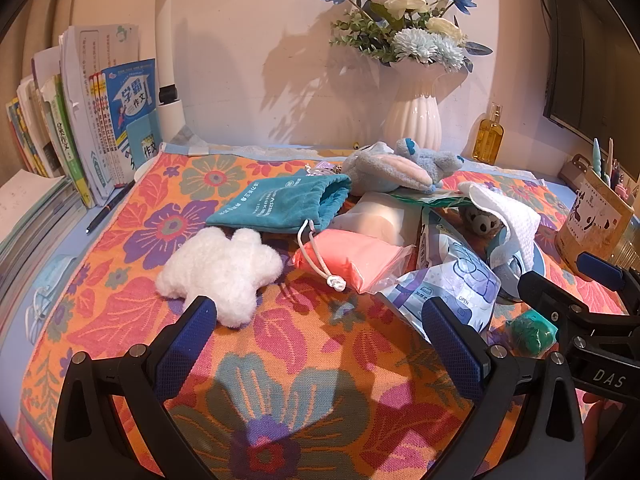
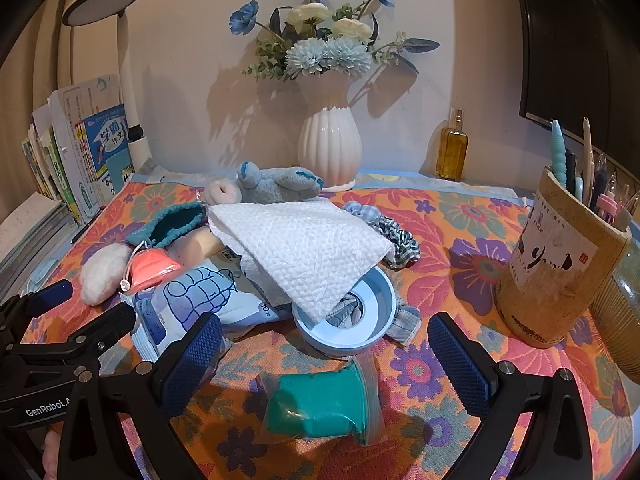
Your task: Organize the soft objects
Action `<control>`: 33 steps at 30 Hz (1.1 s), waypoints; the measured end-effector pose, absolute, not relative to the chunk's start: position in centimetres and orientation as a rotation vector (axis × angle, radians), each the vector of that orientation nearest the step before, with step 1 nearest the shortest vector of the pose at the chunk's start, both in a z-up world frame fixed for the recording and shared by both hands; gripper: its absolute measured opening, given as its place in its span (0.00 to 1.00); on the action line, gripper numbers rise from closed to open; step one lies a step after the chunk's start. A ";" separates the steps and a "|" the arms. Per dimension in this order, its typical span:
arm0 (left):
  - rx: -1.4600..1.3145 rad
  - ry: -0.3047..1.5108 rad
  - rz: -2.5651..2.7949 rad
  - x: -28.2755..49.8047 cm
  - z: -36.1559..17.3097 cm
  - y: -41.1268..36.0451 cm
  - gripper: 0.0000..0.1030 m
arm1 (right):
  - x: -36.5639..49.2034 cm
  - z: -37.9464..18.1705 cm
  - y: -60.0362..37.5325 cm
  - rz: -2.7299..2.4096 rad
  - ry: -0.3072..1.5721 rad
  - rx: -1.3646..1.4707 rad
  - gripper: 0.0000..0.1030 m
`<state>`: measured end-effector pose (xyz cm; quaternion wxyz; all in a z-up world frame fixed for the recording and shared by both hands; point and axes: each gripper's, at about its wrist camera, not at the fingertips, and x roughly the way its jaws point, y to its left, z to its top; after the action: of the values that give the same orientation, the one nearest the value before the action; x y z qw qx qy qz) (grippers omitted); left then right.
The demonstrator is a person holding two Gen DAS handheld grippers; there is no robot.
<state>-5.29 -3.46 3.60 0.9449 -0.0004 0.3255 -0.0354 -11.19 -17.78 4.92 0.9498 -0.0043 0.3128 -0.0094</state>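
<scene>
A: Covering most of your worktop is the floral cloth (image 1: 304, 360), orange with pink and purple blooms. What sits on it?

B: The biggest soft piece is the white textured towel (image 2: 304, 248), draped over the rim of a light blue bowl (image 2: 344, 336) that has checked fabric tucked inside. Behind it lies the grey-blue plush toy (image 2: 276, 184), in front of the white ribbed vase (image 2: 330, 148).

A: And to your left?

B: The teal drawstring pouch (image 1: 280, 204) lies open-mouthed, its white cord trailing over the pink clay in a clear bag (image 1: 352, 260). Just beside those is the white fluffy plush (image 1: 220, 268), and to the right a printed blue-and-white wipes pack (image 1: 452, 288).

A: Where are your tools?

B: Your left tool (image 1: 320, 340) hangs released over bare cloth, jaws spread wide, one pad just in front of the white fluffy plush. Your right tool (image 2: 324, 356) is likewise released, its jaws standing either side of the teal clay in a clear bag (image 2: 320, 404), which lies on the cloth near the bowl; no pad touches it.

A: Anything smaller?

B: A checked scrunchie (image 2: 396, 236) lies at the towel's right edge, and a small grey plush face (image 1: 482, 220) peeks from under the towel in the left view.
</scene>
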 end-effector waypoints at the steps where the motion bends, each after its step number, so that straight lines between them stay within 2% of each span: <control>1: -0.001 0.664 -0.072 -5.3 3.6 -3.5 0.99 | -11.1 4.9 -17.8 -0.017 0.640 -0.001 1.00; 22: -0.072 0.645 -0.095 -5.8 3.9 -2.4 0.99 | -11.7 5.1 -19.1 -0.007 0.622 0.092 1.00; 33: -0.285 0.768 -0.208 -5.1 5.9 5.0 0.99 | -12.4 5.7 -19.5 0.023 0.612 0.120 1.00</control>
<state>-5.12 5.03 5.86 0.9121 -0.1383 0.3726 -0.1007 -12.37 -19.54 5.74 0.9517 0.0590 0.3012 0.0113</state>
